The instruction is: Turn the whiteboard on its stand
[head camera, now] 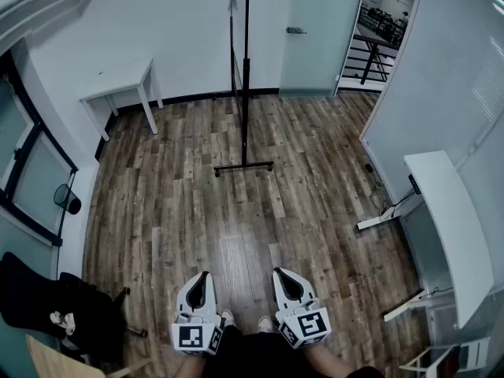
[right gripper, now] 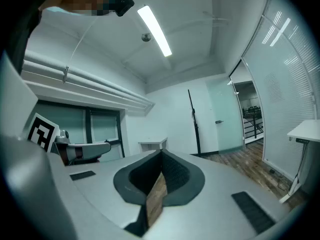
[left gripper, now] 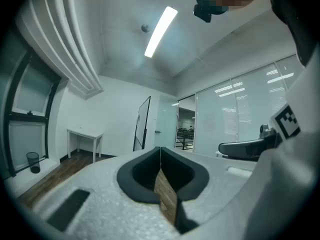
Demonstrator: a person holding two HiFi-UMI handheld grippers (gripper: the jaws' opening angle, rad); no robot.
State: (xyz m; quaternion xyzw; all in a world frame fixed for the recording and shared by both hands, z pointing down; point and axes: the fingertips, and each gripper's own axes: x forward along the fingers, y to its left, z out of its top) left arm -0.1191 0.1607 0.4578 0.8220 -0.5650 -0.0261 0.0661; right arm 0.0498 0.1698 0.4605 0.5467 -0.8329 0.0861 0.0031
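The whiteboard (head camera: 246, 69) stands edge-on on its black stand, whose foot bar (head camera: 243, 166) rests on the wood floor across the room, near the back wall. It also shows as a thin tilted panel (left gripper: 142, 124) in the left gripper view and as a dark pole (right gripper: 194, 124) in the right gripper view. My left gripper (head camera: 203, 276) and right gripper (head camera: 280, 272) are held side by side close to the person's body, far short of the board. Both are shut with nothing between the jaws, the left (left gripper: 160, 148) and the right (right gripper: 161, 151) pointing level toward the board.
A small white table (head camera: 118, 85) stands at the back left wall. A white desk (head camera: 449, 211) runs along the glass partition on the right. A frosted glass door (head camera: 315, 30) is behind the board. A black chair (head camera: 47, 305) and a bin (head camera: 69, 201) sit at the left.
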